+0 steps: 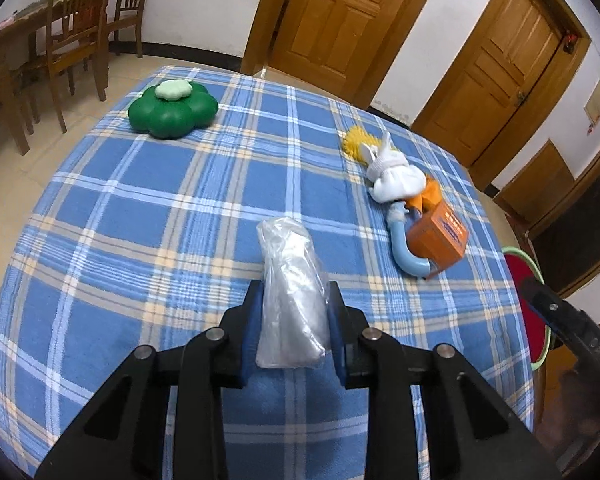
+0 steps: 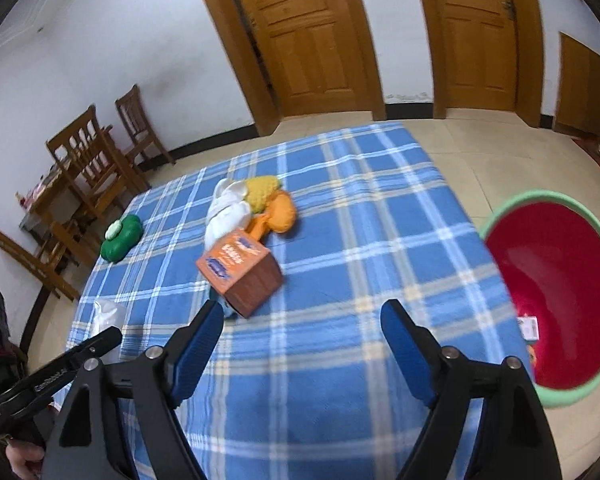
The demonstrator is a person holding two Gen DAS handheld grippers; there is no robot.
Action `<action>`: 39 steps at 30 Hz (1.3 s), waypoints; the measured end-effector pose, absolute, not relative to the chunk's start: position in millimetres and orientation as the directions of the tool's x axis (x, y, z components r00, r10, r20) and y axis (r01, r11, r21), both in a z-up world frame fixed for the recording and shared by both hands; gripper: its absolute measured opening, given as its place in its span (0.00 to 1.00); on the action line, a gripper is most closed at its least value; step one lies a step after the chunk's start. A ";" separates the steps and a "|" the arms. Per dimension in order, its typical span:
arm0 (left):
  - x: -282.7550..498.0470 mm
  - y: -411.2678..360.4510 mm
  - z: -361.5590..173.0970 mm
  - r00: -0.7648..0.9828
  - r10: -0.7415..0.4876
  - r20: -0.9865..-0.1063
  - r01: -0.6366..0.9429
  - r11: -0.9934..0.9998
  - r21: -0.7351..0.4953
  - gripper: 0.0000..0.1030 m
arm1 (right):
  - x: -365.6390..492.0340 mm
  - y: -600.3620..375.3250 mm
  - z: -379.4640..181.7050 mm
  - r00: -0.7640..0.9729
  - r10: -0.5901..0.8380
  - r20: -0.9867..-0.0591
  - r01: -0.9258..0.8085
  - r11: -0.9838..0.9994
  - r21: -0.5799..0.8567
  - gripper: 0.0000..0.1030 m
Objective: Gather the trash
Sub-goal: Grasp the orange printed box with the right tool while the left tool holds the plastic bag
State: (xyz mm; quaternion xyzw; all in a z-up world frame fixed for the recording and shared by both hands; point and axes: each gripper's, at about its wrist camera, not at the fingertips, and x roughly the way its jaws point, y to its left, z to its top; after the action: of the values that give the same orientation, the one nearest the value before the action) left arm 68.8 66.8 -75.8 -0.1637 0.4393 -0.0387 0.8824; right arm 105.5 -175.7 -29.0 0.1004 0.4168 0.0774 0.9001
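While your left gripper (image 1: 292, 308) clamps the plastic bag (image 1: 288, 276), your right gripper (image 2: 304, 344) gapes empty; the orange box (image 2: 240, 270) at twelve o'clock awaits the red bin (image 2: 556, 292).

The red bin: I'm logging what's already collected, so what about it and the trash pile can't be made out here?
- Red bin, right wrist view: contents blurred, partly cut by the frame edge.
- Bin, left wrist view: mostly hidden behind the table edge.
- Blue tube, right wrist view: hidden behind the orange box.
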 end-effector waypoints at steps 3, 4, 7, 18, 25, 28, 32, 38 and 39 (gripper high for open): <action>69.9 71.8 -73.5 0.620 -0.213 -0.755 -0.081 0.940 -0.332 0.29 | 119.5 -162.1 -32.9 0.625 0.231 -0.746 -0.082 0.969 0.232 0.81; 70.3 72.8 -73.0 0.622 -0.215 -0.753 -0.082 0.938 -0.336 0.29 | 123.5 -158.0 -34.3 0.621 0.235 -0.748 -0.091 0.969 0.229 0.81; 71.8 76.0 -72.4 0.628 -0.219 -0.747 -0.087 0.934 -0.346 0.29 | 134.2 -144.3 -39.1 0.607 0.243 -0.757 -0.118 0.969 0.216 0.81; 75.6 85.7 -83.9 0.616 -0.232 -0.753 -0.105 0.923 -0.370 0.29 | 159.3 -120.5 -52.5 0.591 0.235 -0.772 -0.144 0.972 0.185 0.75; 76.6 90.2 -87.5 0.614 -0.243 -0.751 -0.108 0.917 -0.385 0.29 | 164.0 -119.4 -55.2 0.593 0.229 -0.772 -0.143 0.973 0.179 0.46; 77.3 90.9 -88.3 0.613 -0.248 -0.750 -0.107 0.915 -0.390 0.29 | 165.5 -121.5 -56.7 0.591 0.217 -0.777 -0.135 0.976 0.170 0.35; 77.6 90.8 -88.7 0.612 -0.252 -0.750 -0.107 0.913 -0.394 0.29 | 163.7 -125.6 -55.8 0.596 0.211 -0.775 -0.128 0.978 0.168 0.33; 77.5 91.0 -88.2 0.616 -0.249 -0.747 -0.109 0.913 -0.394 0.29 | 162.2 -127.7 -44.4 0.631 0.219 -0.744 -0.123 0.975 0.183 0.77; 77.6 91.1 -87.8 0.617 -0.249 -0.747 -0.109 0.912 -0.395 0.29 | 162.5 -125.8 -42.3 0.637 0.219 -0.739 -0.128 0.975 0.180 0.77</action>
State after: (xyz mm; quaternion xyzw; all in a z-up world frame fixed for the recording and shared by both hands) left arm 77.6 91.1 -87.8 -0.2054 0.4359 -0.0401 0.8753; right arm 162.5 -125.8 -42.3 0.0554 0.4151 0.0961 0.9030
